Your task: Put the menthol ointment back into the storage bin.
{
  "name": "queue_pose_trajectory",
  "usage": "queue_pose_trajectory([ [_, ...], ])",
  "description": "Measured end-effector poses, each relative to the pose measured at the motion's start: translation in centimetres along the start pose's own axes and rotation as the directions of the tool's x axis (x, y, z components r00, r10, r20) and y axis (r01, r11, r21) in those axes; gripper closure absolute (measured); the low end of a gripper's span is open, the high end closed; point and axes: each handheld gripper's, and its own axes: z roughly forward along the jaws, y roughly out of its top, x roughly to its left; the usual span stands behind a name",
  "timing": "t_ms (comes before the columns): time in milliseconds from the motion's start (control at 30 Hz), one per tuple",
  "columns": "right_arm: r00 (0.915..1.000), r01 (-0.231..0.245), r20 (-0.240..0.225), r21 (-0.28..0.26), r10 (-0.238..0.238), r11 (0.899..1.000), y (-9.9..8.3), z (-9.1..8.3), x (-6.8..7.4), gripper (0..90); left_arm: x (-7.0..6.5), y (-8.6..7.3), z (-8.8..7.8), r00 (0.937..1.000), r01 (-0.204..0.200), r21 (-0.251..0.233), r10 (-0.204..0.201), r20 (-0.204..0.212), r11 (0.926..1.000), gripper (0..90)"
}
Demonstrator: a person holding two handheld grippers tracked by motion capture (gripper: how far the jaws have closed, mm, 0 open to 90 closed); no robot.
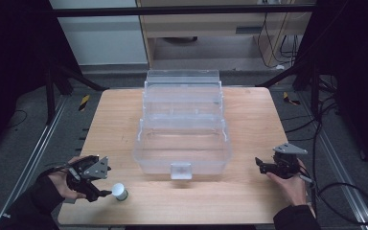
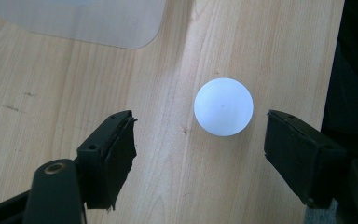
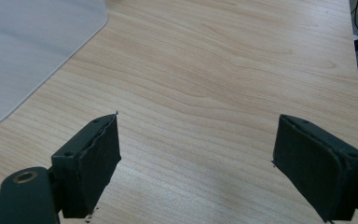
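A small white-topped round object stands on the wooden table near its front left; from above in the left gripper view it reads as a white disc. My left gripper sits just left of it, open, with the object a little ahead of the jaws and nearer one of them. A clear plastic tiered box stands open in the middle of the table. My right gripper rests at the front right, open over bare wood, apart from the box.
The box has a front latch facing the person. A corner of the box lies to the left in the right gripper view. The table's right edge runs close beside the left gripper's jaw. Cables and frame legs surround the table.
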Motion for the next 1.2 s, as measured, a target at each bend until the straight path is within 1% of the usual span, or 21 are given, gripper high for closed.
queue_pose_trajectory([
  [200, 1.0, -0.003, -0.004, 0.007, 0.003, 1.0, 0.0, 0.0, 0.0, 15.0, -0.1, 0.5, 0.8, 0.9995, -0.027, 0.022, 0.027, 0.016, 0.9994, 25.1],
  [233, 1.0, -0.003, -0.004, 0.008, 0.003, 1.0, 0.0, 0.0, 0.0, 15.0, -0.1, 0.6, 0.9, 0.9994, -0.031, 0.017, 0.03, 0.018, 0.9994, 25.2],
  [367, 1.0, -0.003, -0.007, 0.009, 0.003, 1.0, 0.0, 0.0, 0.0, 15.2, -0.2, 0.9, 1.1, 0.9988, -0.042, 0.027, 0.042, 0.024, 0.9987, 26.0],
  [400, 0.9999, -0.007, -0.009, 0.013, 0.007, 1.0, 0.0, 0.0, 0.1, 15.3, -0.2, 1.0, 1.3, 0.9984, -0.051, 0.039, 0.05, 0.028, 0.9979, 26.1],
  [567, 0.9999, -0.004, -0.011, 0.019, 0.004, 1.0, -0.1, 0.2, 0.1, 15.4, -0.3, 1.2, 2.1, 0.9965, -0.074, 0.063, 0.071, 0.044, 0.9953, 26.9],
  [667, 1.0, 0.006, -0.008, 0.021, -0.006, 1.0, -0.1, 0.2, 0.2, 15.5, -0.3, 1.2, 2.4, 0.9957, -0.081, 0.074, 0.078, 0.051, 0.994, 27.5],
  [833, 0.9999, 0.004, -0.011, 0.022, -0.004, 1.0, -0.1, 0.3, 0.1, 15.7, -0.2, 1.3, 2.8, 0.994, -0.095, 0.083, 0.09, 0.063, 0.992, 29.3],
  [900, 0.9999, 0.005, -0.01, 0.027, -0.004, 1.0, -0.1, 0.3, 0.1, 15.7, -0.2, 1.5, 3.2, 0.9923, -0.109, 0.096, 0.102, 0.07, 0.9894, 30.1],
  [1000, 0.9999, 0.002, -0.014, 0.029, -0.002, 1.0, -0.1, 0.3, 0.2, 15.8, -0.3, 1.6, 3.5, 0.992, -0.109, 0.107, 0.102, 0.075, 0.9882, 31.1],
  [1033, 0.9999, 0.002, -0.014, 0.029, -0.002, 1.0, -0.1, 0.3, 0.2, 15.9, -0.3, 1.6, 3.6, 0.9913, -0.115, 0.11, 0.107, 0.077, 0.9873, 31.6],
  [1067, 0.9999, 0.002, -0.016, 0.03, -0.001, 1.0, -0.1, 0.3, 0.2, 16.0, 0.0, 1.7, 4.0, 0.9848, -0.162, 0.088, 0.155, 0.077, 0.9829, 32.7],
  [1100, 0.9999, 0.002, -0.016, 0.03, -0.001, 1.0, -0.1, 0.3, 0.2, 16.0, 0.0, 1.7, 4.0, 0.9848, -0.162, 0.088, 0.155, 0.077, 0.9829, 33.2],
  [1133, 0.9999, 0.002, -0.016, 0.03, -0.001, 1.0, -0.1, 0.3, 0.2, 16.0, 0.0, 1.8, 4.1, 0.9823, -0.178, 0.091, 0.171, 0.077, 0.9798, 33.2],
  [1167, 0.9999, 0.002, -0.017, 0.03, -0.002, 1.0, -0.1, 0.3, 0.1, 16.1, 0.0, 1.8, 4.2, 0.9832, -0.172, 0.089, 0.165, 0.077, 0.9811, 34.3],
  [1200, 0.9998, 0.001, -0.017, 0.032, -0.001, 0.999, -0.1, 0.3, 0.1, 16.2, 0.0, 1.8, 4.3, 0.9832, -0.171, 0.093, 0.164, 0.08, 0.9808, 35.9],
])
